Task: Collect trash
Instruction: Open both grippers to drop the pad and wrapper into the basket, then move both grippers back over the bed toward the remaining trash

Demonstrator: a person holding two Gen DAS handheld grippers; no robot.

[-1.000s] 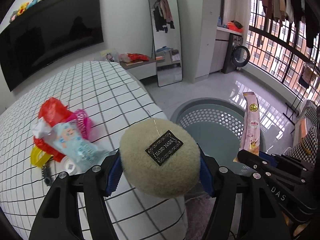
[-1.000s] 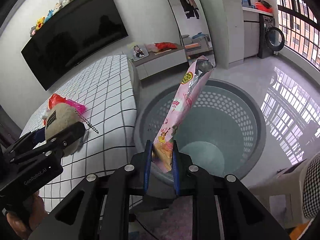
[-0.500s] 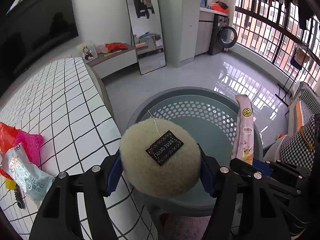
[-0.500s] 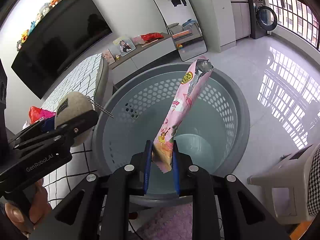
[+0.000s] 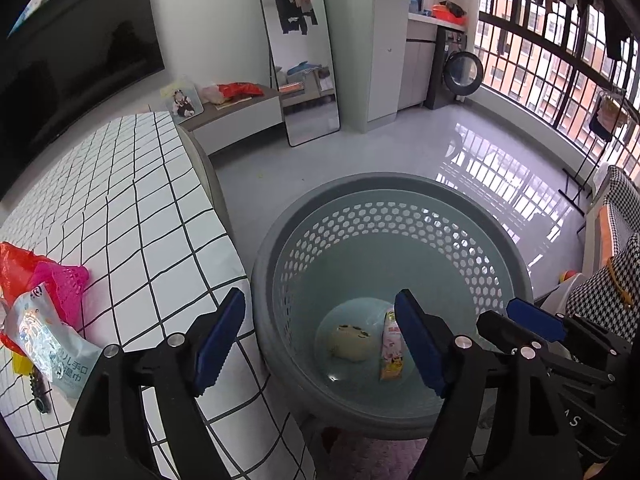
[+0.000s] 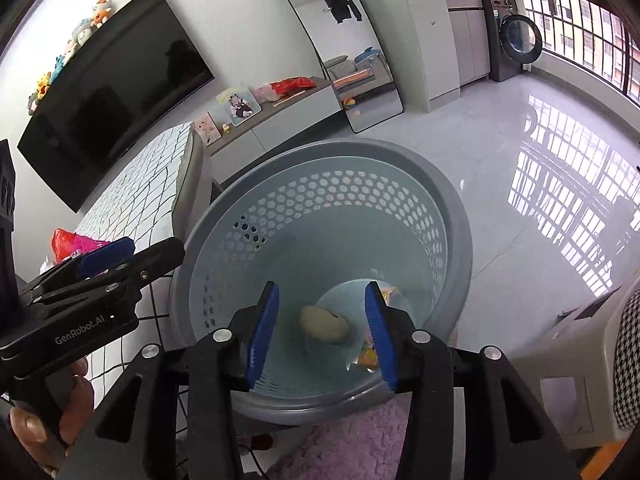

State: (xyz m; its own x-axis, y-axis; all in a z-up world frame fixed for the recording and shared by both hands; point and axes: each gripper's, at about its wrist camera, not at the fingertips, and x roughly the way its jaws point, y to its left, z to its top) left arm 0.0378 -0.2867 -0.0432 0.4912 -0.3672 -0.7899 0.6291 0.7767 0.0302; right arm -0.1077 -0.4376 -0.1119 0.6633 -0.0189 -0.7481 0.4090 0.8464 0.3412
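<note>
A grey perforated basket (image 5: 400, 184) (image 6: 440, 184) stands on the floor beside the bed. On its bottom lie a beige fuzzy ball (image 5: 352, 342) (image 6: 324, 324) and a pink snack wrapper (image 5: 391, 346) (image 6: 370, 354). My left gripper (image 5: 320, 320) hangs over the basket's near rim, its jaws opening with nothing between them. My right gripper (image 6: 320, 316) hovers above the basket too, jaws opening and empty. Each gripper shows at the edge of the other's view.
More trash lies on the checked bedspread (image 5: 132, 208): a red bag (image 5: 16, 268), a pink net (image 5: 66, 284), a blue-white packet (image 5: 44, 340). A houndstooth chair (image 5: 612, 280) stands at the right. A pink rug (image 6: 360, 444) lies under the basket. A hand (image 6: 52, 412) holds the left gripper.
Both grippers swung from the bed to over the basket. The left let go of the fuzzy ball and the right let go of the pink wrapper; both now lie in the basket.
</note>
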